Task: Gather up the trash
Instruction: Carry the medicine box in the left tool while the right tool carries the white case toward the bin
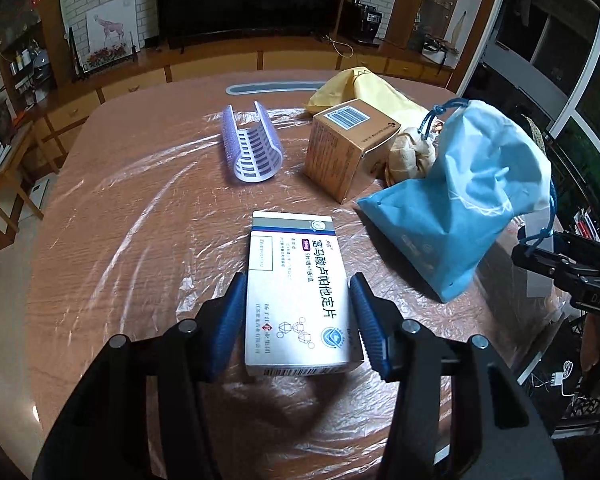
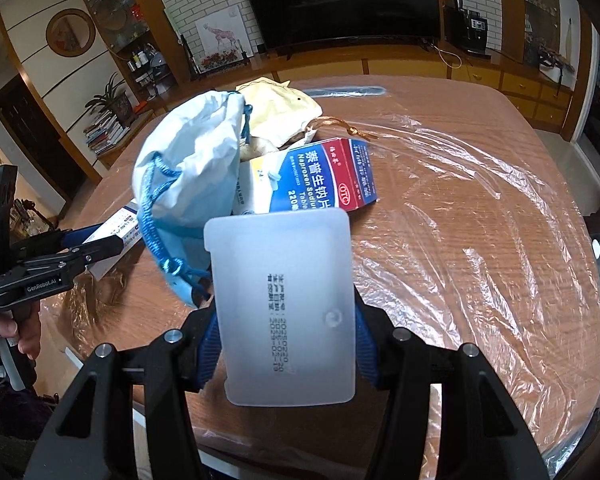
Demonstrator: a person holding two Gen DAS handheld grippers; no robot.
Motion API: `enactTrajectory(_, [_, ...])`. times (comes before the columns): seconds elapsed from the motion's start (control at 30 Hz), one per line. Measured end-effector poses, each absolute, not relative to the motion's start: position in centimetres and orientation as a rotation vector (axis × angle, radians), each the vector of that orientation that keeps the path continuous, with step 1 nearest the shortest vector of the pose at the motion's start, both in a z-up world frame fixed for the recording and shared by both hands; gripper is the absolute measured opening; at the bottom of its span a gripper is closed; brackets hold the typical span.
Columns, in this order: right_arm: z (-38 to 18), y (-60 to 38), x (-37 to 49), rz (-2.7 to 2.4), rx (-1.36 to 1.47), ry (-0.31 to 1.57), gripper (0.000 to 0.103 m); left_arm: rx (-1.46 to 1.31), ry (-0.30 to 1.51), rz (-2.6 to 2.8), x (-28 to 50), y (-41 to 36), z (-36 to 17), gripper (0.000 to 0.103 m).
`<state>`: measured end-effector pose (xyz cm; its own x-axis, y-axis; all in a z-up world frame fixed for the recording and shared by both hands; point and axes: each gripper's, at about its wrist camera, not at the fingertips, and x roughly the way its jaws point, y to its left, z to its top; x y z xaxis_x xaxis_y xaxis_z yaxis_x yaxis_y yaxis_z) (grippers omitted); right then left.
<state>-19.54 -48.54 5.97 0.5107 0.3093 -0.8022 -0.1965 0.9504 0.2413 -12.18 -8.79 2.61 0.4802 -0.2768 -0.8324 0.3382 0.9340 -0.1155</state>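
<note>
Because the left gripper has the white medicine box between its blue fingers by the long sides only, the first risk is a slip: the left pad lies against the carton, a sliver of gap seems to show at the right pad, and the box looks raised off the tabletop with its shadow below. A smooth carton held so near one end can pivot and drop back onto the plastic film.

The right gripper is closed on a frosted white plastic packet, pinched at its side edges, with the blue drawstring bag hanging at ten o'clock of it in the right wrist view. A blue cord runs down to the gripper, so the bag seems to hang from it, though the exact hold is hidden behind the packet. If that cord slides, the bag falls and the collected trash goes with it.

More trash waits on the tabletop: in the left wrist view a brown carton at one o'clock of the white box, a lilac slotted tray at eleven o'clock, a yellow bag beyond. The red-and-blue pill box lies at twelve o'clock of the packet. The bag's mouth looks cinched, so pushing the box in one-handed may snag, I judge.
</note>
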Motion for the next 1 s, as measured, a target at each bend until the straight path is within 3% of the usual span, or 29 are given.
enactTrajectory(1.0, [7.7, -48.7, -24.4, 0.332, 0.169, 0.991, 0.054, 0.074, 0.958, -0.49, -18.5, -9.8, 5.0, 0.054])
